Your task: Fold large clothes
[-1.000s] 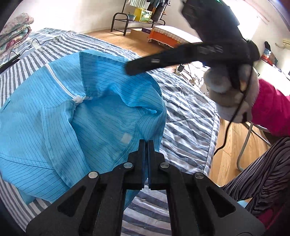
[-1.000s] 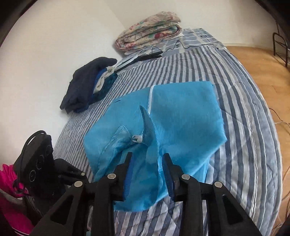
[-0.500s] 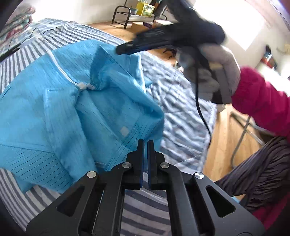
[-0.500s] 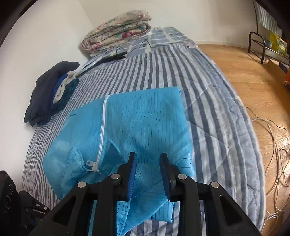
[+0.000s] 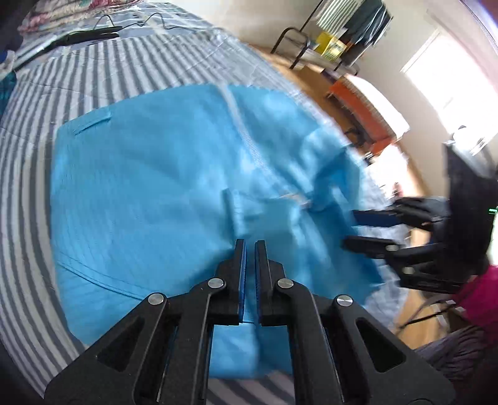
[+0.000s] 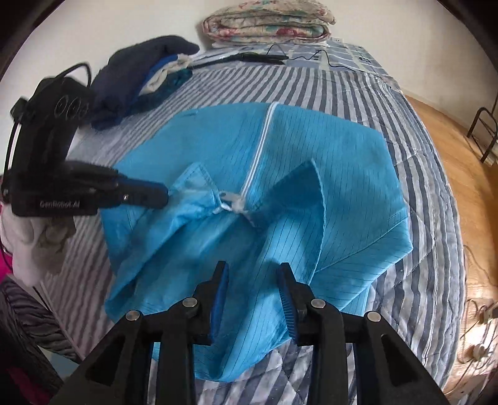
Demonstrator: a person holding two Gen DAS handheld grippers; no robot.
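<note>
A bright blue pinstriped garment (image 5: 140, 187) (image 6: 311, 140) lies spread on the striped bed, its white zipper (image 6: 260, 149) running up the middle and its two collar flaps (image 6: 306, 187) standing up. My left gripper (image 5: 250, 243) (image 6: 165, 194) is shut, low over the cloth. Its tip touches the edge of the left collar flap (image 6: 193, 183); whether it pinches fabric is unclear. My right gripper (image 6: 252, 266) (image 5: 350, 229) hovers over the garment's near part. Its jaws are opening, with cloth beneath them and nothing pinched between.
The striped bed cover (image 6: 420, 187) ends at a wooden floor (image 6: 467, 155) on the right. A folded floral quilt (image 6: 267, 25), a dark clothes pile (image 6: 140, 71) and a black cable (image 6: 249, 57) lie at the far end. A gloved hand (image 6: 31, 246) and pink sleeve (image 5: 479, 289) are nearby.
The left gripper swung from the garment's near edge to over its middle. The right gripper dropped from high above to low beside the cloth. The raised fabric now lies flatter.
</note>
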